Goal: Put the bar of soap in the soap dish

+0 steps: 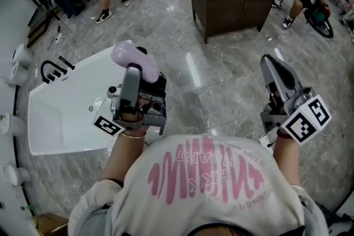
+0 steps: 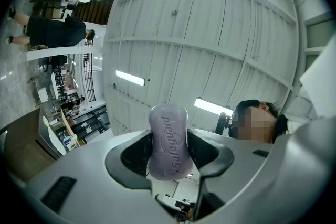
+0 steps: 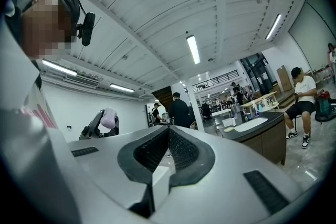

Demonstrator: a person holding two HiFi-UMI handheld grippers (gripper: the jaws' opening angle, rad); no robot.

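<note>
Marble floor (image 1: 221, 69), white bathtub (image 1: 55, 119) at your left. Bar of soap (image 2: 168, 141) pinched upright in raised left gripper (image 1: 134, 72). Right gripper (image 3: 169, 139) closed, empty. Soap likely slick, hard — squeeze mid-bar, firm.

My left grey two-jaw gripper (image 1: 133, 70) is tilted upward, jaws clamped on a pale purple bar of soap (image 2: 168, 141). My right grey two-jaw gripper (image 1: 269, 63) is tilted upward, jaws together, empty.

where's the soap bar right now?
The soap bar is clamped between the jaws of the left gripper, held up at the left of the head view, with the white bathtub below it.
</note>
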